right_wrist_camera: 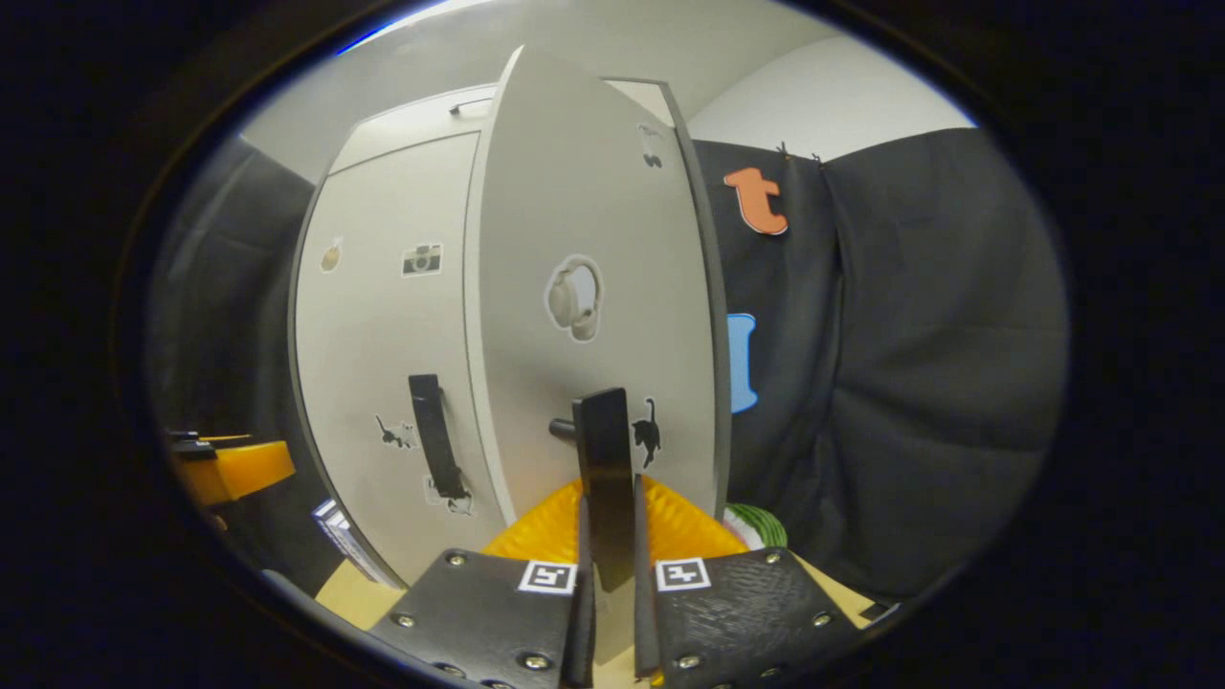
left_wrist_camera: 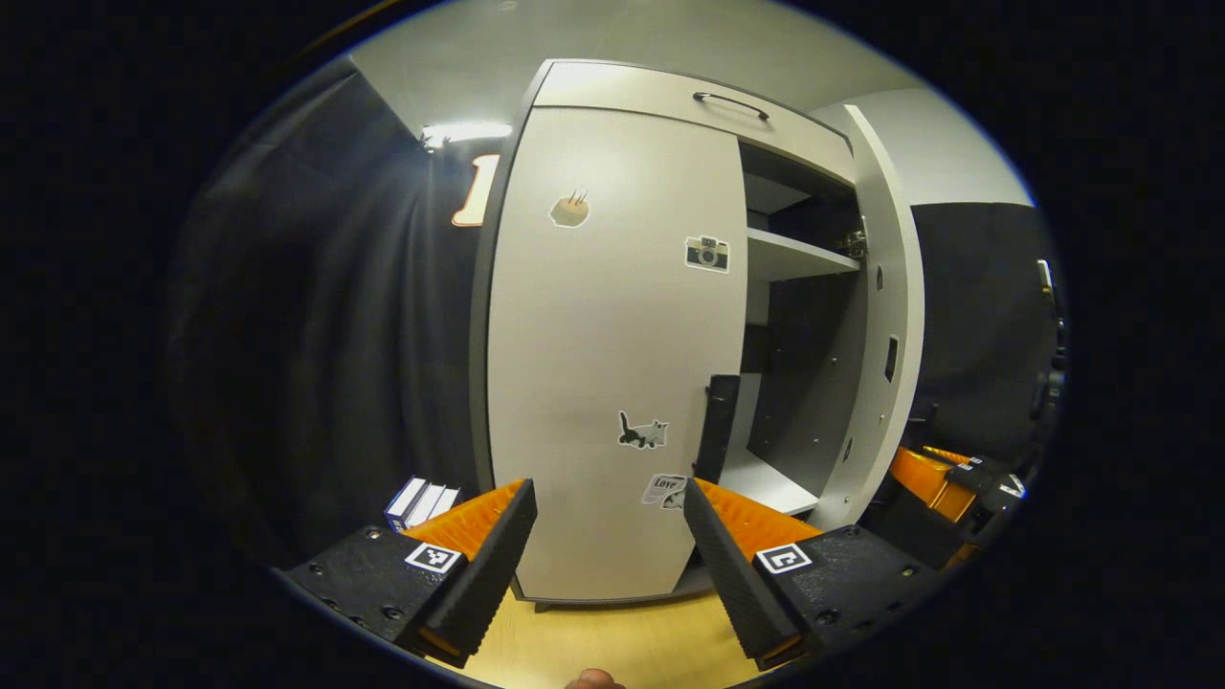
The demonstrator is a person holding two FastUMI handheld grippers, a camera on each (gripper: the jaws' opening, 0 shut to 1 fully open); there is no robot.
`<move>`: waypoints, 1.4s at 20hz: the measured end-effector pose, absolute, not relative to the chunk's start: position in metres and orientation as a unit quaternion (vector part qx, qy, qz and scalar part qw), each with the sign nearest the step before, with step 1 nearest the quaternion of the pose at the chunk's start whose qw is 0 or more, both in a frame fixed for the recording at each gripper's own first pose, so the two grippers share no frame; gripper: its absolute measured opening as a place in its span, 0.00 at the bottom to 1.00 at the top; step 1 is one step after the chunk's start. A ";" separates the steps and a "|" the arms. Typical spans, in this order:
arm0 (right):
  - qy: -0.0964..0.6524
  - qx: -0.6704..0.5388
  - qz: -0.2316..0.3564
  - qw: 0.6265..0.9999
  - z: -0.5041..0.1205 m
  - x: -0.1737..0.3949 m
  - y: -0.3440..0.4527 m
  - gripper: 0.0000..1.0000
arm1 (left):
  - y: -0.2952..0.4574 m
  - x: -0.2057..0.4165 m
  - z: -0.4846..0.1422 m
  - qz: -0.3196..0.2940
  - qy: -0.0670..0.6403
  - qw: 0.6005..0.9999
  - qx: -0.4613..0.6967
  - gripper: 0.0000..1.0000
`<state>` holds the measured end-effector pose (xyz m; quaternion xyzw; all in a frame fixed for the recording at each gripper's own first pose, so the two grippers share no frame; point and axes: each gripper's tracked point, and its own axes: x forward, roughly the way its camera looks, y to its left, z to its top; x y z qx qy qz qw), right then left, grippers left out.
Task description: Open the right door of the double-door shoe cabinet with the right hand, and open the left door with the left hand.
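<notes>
The grey shoe cabinet's left door [left_wrist_camera: 612, 335], with several stickers, stands closed. Its black handle [left_wrist_camera: 718, 426] sits at the door's right edge, just beyond my right fingertip. My left gripper [left_wrist_camera: 609, 493] is open in front of that door, holding nothing. The right door [right_wrist_camera: 593, 287] is swung out, and my right gripper [right_wrist_camera: 609, 517] is shut on its black handle [right_wrist_camera: 603, 440]. In the left gripper view the right door [left_wrist_camera: 885, 316] shows edge-on, with the right gripper [left_wrist_camera: 957, 478] low beside it. The left door's handle [right_wrist_camera: 435, 435] and the left gripper [right_wrist_camera: 225, 469] show at the left of the right gripper view.
Shelves [left_wrist_camera: 794, 254] show inside the open right half. A top drawer with a dark handle [left_wrist_camera: 732, 103] runs above both doors. Small boxes [left_wrist_camera: 421, 502] lie on the wooden floor [left_wrist_camera: 612, 641] left of the cabinet. A green striped thing [right_wrist_camera: 756, 524] lies behind the open door.
</notes>
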<state>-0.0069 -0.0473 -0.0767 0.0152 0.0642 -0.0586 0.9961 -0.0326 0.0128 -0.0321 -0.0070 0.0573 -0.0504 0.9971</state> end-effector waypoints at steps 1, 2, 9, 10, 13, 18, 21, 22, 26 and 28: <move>0.066 0.020 -0.060 0.996 -0.076 -0.009 -0.050 0.16 | 0.009 -0.032 -0.033 -0.054 0.058 0.997 -0.007 0.96; 0.068 0.024 -0.060 0.996 -0.076 -0.011 -0.053 0.16 | 0.006 -0.031 -0.033 -0.058 0.058 0.997 -0.008 0.96; 0.072 0.016 -0.086 0.994 -0.074 -0.023 -0.075 0.16 | -0.010 -0.025 -0.038 -0.077 0.061 0.995 -0.012 0.96; 0.074 0.017 -0.090 0.993 -0.073 -0.025 -0.079 0.16 | -0.011 -0.024 -0.038 -0.079 0.061 0.995 -0.012 0.96; 0.086 0.025 -0.089 0.992 -0.074 -0.028 -0.086 0.16 | -0.019 -0.021 -0.039 -0.085 0.060 0.994 -0.016 0.96; 0.084 0.017 -0.100 0.991 -0.073 -0.031 -0.097 0.16 | -0.030 -0.018 -0.040 -0.092 0.059 0.994 -0.015 0.96; 0.087 0.022 -0.109 0.990 -0.071 -0.035 -0.109 0.16 | -0.031 -0.017 -0.039 -0.089 0.057 0.994 -0.016 0.96; 0.092 0.025 -0.113 0.989 -0.074 -0.036 -0.114 0.16 | -0.033 -0.016 -0.039 -0.089 0.057 0.994 -0.018 0.96; 0.119 0.025 -0.125 0.985 -0.093 -0.038 -0.131 0.11 | -0.042 -0.015 -0.040 -0.092 0.058 0.994 -0.018 0.96; 0.122 0.023 -0.136 0.983 -0.096 -0.045 -0.141 0.04 | -0.045 -0.014 -0.039 -0.092 0.056 0.994 -0.017 0.96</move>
